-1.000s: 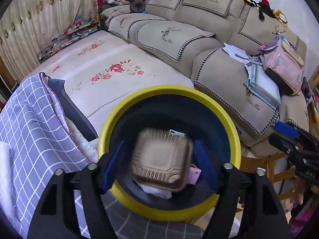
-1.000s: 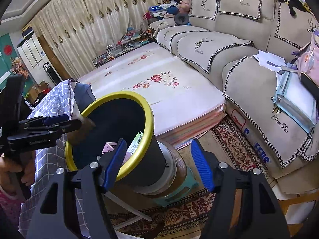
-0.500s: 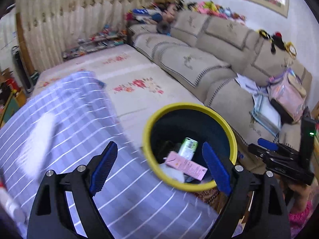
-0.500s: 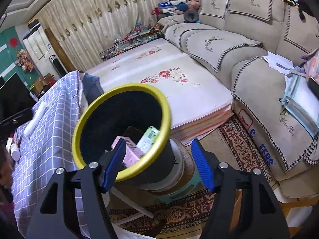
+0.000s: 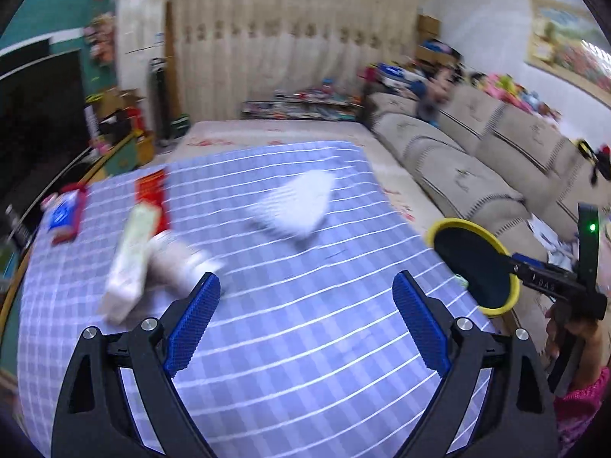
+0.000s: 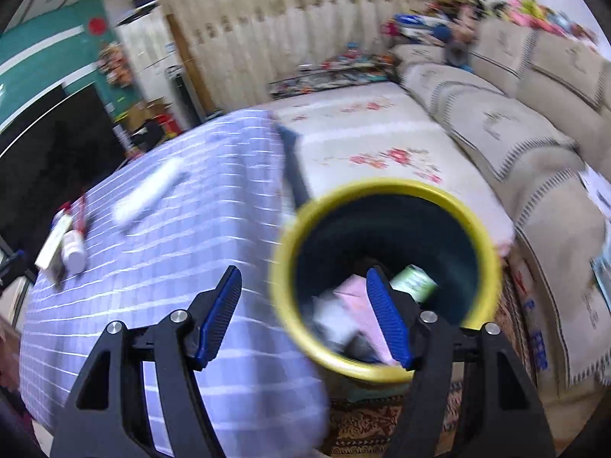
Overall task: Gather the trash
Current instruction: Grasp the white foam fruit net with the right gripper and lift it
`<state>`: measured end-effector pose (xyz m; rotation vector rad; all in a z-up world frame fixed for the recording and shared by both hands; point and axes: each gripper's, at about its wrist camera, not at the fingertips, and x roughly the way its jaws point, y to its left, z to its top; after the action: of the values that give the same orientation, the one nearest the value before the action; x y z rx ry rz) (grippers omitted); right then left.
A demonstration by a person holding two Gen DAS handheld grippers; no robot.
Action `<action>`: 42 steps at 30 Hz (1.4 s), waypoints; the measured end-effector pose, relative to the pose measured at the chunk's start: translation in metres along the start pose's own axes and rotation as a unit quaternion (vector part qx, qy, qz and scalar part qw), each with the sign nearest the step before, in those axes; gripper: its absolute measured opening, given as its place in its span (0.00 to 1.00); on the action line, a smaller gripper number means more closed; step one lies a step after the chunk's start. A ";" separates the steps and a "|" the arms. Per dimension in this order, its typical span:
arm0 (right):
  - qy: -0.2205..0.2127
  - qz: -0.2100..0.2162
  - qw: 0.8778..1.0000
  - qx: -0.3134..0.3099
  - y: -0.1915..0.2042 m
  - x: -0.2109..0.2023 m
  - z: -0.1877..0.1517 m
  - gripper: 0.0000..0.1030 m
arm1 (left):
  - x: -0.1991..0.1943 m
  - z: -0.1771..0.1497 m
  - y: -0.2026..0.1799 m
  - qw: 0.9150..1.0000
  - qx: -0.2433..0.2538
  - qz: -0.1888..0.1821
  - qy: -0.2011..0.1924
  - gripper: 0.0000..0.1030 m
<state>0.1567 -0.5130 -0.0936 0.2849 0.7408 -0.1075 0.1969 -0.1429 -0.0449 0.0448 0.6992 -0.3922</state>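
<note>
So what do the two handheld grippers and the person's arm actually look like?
Both are alike: the left gripper and right gripper have black, cut-out plastic arms with silver screw heads and ribbed blue fingers. From the left view, the right gripper's black body carries white lettering and a lit green light. The hand holding it wears a pink knit sleeve. No cables show.

One yellow-rimmed bin (image 6: pixel 385 274), one checked tablecloth (image 5: pixel 305 305). On it: one white tissue wad (image 5: pixel 296 206), one pale carton (image 5: pixel 130 255), one white bottle (image 5: pixel 173 263), two red packets (image 5: pixel 151 194) (image 5: pixel 65 215).
</note>
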 end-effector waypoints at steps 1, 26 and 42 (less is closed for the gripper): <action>0.000 0.009 1.000 -0.013 0.016 0.003 0.004 0.63 | -0.004 -0.005 0.008 1.000 -0.008 0.004 -0.001 0.88; 0.091 0.006 0.994 -0.057 0.216 0.171 0.066 0.63 | -0.038 -0.056 0.094 0.997 -0.082 0.014 0.000 0.88; 0.042 0.050 0.996 -0.063 0.222 0.126 0.060 0.13 | -0.030 -0.060 0.082 0.997 -0.073 0.009 0.015 0.88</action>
<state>0.3322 -0.3179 -0.0886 0.2075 0.8114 0.0458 0.1687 -0.0469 -0.0789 -0.0807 0.7550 -0.3235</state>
